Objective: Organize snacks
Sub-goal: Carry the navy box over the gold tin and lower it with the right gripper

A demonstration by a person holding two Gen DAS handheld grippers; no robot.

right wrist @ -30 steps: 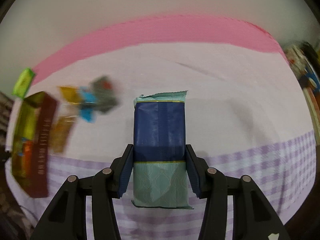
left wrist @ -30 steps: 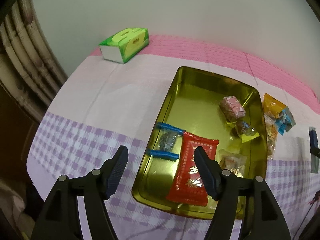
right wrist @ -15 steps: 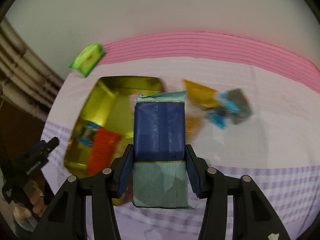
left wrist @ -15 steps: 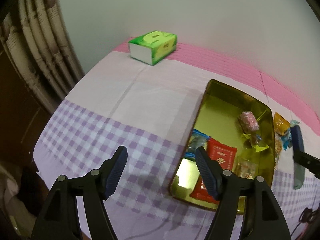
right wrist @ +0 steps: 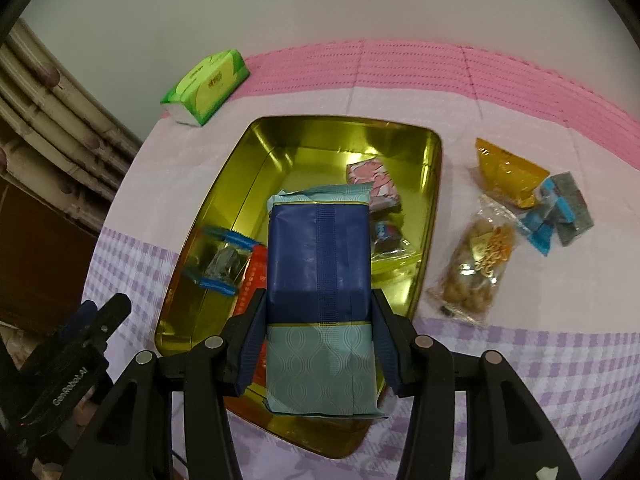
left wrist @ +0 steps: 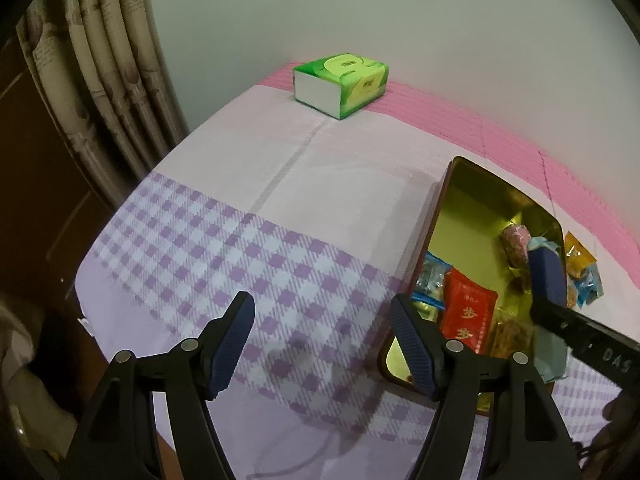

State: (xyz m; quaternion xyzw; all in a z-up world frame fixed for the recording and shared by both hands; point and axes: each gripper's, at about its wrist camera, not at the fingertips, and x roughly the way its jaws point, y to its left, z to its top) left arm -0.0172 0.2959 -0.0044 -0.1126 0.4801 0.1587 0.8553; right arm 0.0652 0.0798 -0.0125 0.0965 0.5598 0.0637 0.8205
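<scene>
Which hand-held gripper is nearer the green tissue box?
Left. The left hand-held gripper hangs empty beside the gold tray, on the green tissue box side; the right hand-held gripper is over the tray.

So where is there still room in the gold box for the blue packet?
The gold tin is bare along its far end, between the far rim and the pink snack. Its near half is crowded: the red packet and the blue-edged wrapper lie there. The right gripper holds the blue packet above it.
</scene>
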